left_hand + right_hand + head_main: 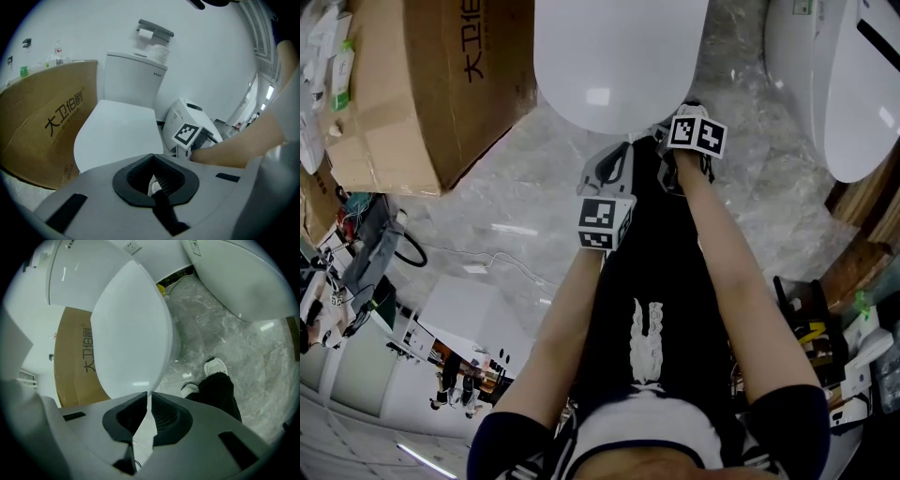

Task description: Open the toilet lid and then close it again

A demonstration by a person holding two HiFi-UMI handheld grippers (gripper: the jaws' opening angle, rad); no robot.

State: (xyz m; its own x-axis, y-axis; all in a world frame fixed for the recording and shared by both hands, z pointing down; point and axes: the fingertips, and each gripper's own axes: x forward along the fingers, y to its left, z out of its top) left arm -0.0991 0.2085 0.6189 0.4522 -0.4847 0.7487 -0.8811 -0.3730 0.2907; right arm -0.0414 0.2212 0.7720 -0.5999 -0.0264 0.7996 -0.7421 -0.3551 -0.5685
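Hand-held gripper (149,395) (right), ribbed pads (165,416) on the glossy oval toilet lid (131,329)

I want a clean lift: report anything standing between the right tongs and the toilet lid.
Nothing visible does. The right tongs meet the toilet lid at its front rim; the left tongs sit beside them, not between.

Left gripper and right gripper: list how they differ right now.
Reach: the right gripper is at the front rim of the toilet lid; the left gripper sits further back, just short of it. Jaws: the left's are together on nothing; the right's pinch the lid's edge, it seems. Both point at the lid, which is down.
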